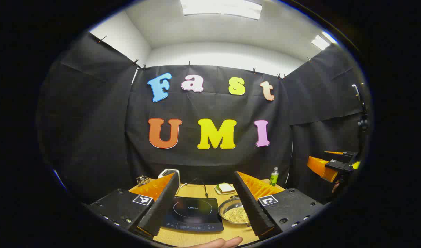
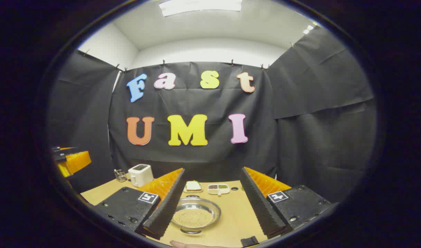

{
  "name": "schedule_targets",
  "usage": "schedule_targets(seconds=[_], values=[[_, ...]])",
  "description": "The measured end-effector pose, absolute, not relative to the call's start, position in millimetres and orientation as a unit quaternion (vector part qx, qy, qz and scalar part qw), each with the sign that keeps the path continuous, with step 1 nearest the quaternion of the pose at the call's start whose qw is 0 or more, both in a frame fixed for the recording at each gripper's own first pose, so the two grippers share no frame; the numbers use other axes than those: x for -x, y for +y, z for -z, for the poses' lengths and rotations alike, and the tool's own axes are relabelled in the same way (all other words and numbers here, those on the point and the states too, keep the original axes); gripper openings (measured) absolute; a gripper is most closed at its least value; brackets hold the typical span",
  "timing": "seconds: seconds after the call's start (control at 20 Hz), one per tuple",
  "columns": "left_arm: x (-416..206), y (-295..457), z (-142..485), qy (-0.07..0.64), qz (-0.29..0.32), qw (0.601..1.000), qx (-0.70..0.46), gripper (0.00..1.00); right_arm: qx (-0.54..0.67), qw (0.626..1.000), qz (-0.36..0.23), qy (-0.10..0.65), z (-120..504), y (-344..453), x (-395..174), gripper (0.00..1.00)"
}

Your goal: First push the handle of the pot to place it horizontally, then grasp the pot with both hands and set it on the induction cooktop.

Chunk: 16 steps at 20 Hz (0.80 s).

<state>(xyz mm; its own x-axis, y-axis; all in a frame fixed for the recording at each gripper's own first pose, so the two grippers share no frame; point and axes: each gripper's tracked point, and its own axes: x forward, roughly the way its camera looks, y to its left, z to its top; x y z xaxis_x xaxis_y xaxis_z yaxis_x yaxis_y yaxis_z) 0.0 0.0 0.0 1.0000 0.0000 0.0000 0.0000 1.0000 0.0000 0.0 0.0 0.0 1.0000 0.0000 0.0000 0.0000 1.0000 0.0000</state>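
Both: left gripper [image 1: 205, 210], right gripper [image 2: 210, 210] gape wide, holding nothing.

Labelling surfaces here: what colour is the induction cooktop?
Black, with a faint pale ring on the induction cooktop; the left gripper view shows it best.

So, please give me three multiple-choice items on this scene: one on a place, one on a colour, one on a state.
1. Where is the pot?
A. on the cooktop
B. on the table beside the cooktop
C. on the toaster

2. What colour is the toaster?
A. white
B. red
C. blue

3. How are the jaws of the right hand-held gripper?
A. shut on the pot
B. shut on nothing
C. open

Key: 1 B, the left gripper view shows it next to the cooktop; 2 A, its body is white; 3 C, its fingers stand apart with the pot between them, untouched.
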Motion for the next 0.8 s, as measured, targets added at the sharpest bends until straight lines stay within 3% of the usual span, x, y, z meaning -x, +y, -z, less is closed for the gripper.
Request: schedule_targets(seconds=[0.35, 0.4, 0.45, 0.8], values=[[0.2, -1.7, 3.9, -0.003, 0.011, 1.000, -0.001, 0.95, -0.012, 1.000, 0.005, 0.008, 7.9, -3.0, -9.8, 0.95], [-0.1, 0.5, 4.6, -0.002, 0.007, 1.000, -0.001, 0.95, -0.009, 1.000, 0.009, 0.005, 7.7, -5.8, -11.2, 1.00], [0.3, 1.9, 6.0, -0.001, 0.003, 1.000, 0.000, 0.95, -0.007, 1.000, 0.014, 0.003, 6.5, -7.5, -11.9, 0.94], [-1.2, 7.3, 10.0, 0.005, -0.003, 1.000, 0.001, 0.95, -0.002, 1.000, 0.015, 0.015, 18.6, -6.2, -20.5, 0.95]])
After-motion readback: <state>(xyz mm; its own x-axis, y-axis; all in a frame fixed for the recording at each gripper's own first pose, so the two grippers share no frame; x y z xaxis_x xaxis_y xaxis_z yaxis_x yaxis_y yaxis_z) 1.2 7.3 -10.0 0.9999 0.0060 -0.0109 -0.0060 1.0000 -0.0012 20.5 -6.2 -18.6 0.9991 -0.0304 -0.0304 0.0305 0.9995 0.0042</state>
